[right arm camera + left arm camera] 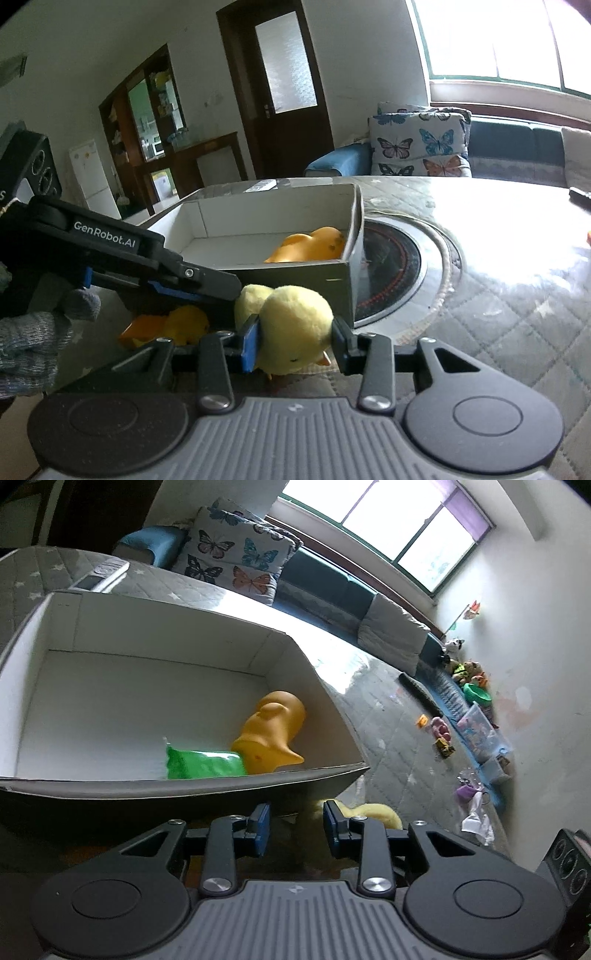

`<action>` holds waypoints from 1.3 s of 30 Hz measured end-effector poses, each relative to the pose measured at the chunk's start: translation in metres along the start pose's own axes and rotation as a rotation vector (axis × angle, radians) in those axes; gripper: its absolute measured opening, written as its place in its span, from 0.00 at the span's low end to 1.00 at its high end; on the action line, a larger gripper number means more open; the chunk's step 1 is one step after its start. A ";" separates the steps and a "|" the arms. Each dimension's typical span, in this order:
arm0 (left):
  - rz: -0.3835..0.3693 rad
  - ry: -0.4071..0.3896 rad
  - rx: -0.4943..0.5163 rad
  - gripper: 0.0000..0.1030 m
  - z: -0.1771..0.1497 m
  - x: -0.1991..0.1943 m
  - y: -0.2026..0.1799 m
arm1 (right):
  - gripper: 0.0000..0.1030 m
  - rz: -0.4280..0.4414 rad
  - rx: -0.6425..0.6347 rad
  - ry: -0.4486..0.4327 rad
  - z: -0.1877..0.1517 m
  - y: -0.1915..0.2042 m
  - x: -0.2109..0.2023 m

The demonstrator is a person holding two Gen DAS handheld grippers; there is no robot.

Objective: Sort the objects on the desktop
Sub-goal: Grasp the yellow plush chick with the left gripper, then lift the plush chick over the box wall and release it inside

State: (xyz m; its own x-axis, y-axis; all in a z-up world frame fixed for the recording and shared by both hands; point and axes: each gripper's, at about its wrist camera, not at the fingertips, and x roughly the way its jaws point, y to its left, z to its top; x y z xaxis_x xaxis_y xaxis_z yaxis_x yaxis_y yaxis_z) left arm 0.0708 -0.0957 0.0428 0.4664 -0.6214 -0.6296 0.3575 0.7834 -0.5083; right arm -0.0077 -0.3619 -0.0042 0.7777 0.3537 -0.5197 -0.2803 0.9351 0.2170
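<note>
At the left of the right wrist view a gloved hand (33, 332) holds the left gripper (218, 291), whose black arm reaches across toward the near wall of the white cardboard box (332, 273); from its own camera the left gripper (295, 827) hovers just outside that near wall with its blue pads (260, 829) set moderately apart and nothing between them. Inside the box (184, 786), toward its right end, a green packet (203, 762) lies against the near wall, and an orange rubber duck (271, 731) lies on its side just beside it. Below the left gripper, on the quilted table cover (498, 332), a second orange toy (166, 328) sits outside the box near its front wall. Further right, the right gripper (295, 345) is clamped on a yellow plush chick (295, 328), one pad pressing each flank, the chick held just in front of the box's near right corner. To the right of the box a round black hob (391, 266) is set into the table.
</note>
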 end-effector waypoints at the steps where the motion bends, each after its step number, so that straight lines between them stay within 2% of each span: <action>1: -0.012 0.000 -0.003 0.33 0.000 0.001 -0.001 | 0.38 0.002 0.004 -0.001 -0.001 -0.001 0.000; 6: -0.060 0.005 0.006 0.33 0.001 0.004 -0.009 | 0.38 0.012 0.011 -0.007 -0.003 -0.003 -0.001; 12: -0.046 0.034 0.015 0.33 -0.002 0.017 -0.013 | 0.38 0.008 -0.002 -0.008 -0.003 -0.001 -0.001; 21: -0.044 0.002 0.056 0.29 -0.008 0.012 -0.018 | 0.39 -0.012 -0.018 0.001 -0.001 0.005 -0.004; 26: -0.052 -0.056 0.062 0.28 -0.001 -0.009 -0.022 | 0.38 -0.013 -0.057 -0.030 0.011 0.018 -0.013; 31: -0.026 -0.129 0.069 0.27 0.014 -0.030 -0.023 | 0.38 0.005 -0.093 -0.082 0.034 0.033 -0.014; 39: -0.019 -0.211 0.022 0.26 0.038 -0.052 -0.010 | 0.38 0.037 -0.146 -0.124 0.071 0.054 0.000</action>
State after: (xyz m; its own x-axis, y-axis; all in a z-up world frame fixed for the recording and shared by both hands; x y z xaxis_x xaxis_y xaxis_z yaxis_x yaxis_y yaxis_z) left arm 0.0735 -0.0705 0.1025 0.6174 -0.6216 -0.4821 0.3842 0.7730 -0.5048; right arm 0.0170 -0.3132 0.0667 0.8261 0.3908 -0.4061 -0.3814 0.9181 0.1076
